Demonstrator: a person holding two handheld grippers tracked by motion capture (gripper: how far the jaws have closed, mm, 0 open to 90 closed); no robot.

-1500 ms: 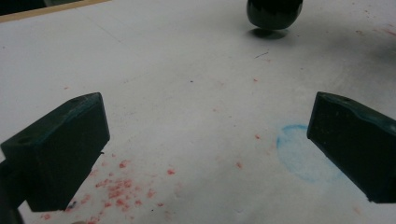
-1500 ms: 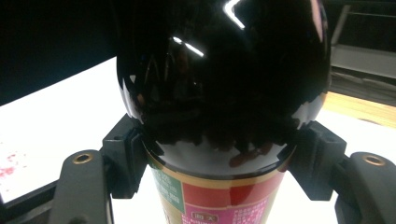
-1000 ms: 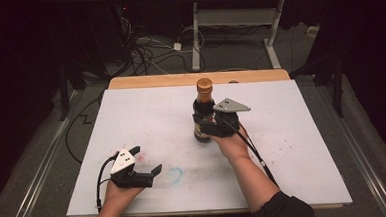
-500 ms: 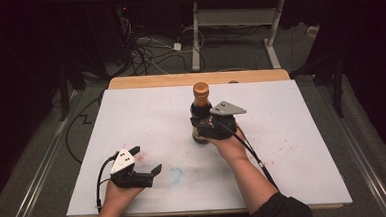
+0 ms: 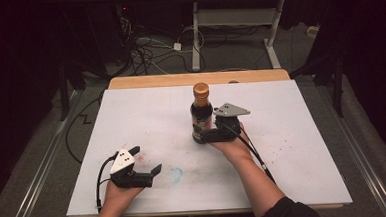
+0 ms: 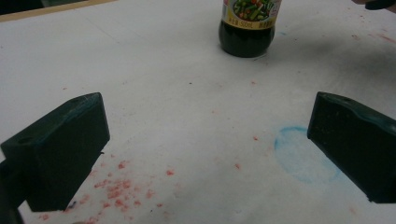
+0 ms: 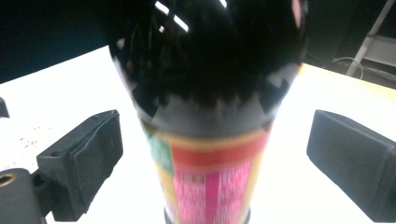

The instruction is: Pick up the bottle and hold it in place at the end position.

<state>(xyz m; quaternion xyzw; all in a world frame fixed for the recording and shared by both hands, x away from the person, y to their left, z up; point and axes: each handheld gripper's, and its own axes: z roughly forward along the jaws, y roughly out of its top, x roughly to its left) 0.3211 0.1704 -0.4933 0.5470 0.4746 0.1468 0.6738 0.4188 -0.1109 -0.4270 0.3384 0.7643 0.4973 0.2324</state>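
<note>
Bottle stands upright on our surface; our right gripper has just spread apart, releasing it, while our left gripper rests open.

White table carries an upright bottle; faint stains, perhaps chalk.

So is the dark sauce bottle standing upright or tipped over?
Upright. The bottle stands on its base on the white table, orange cap on top. The right gripper has just opened; its pads stand clear of it.
</note>
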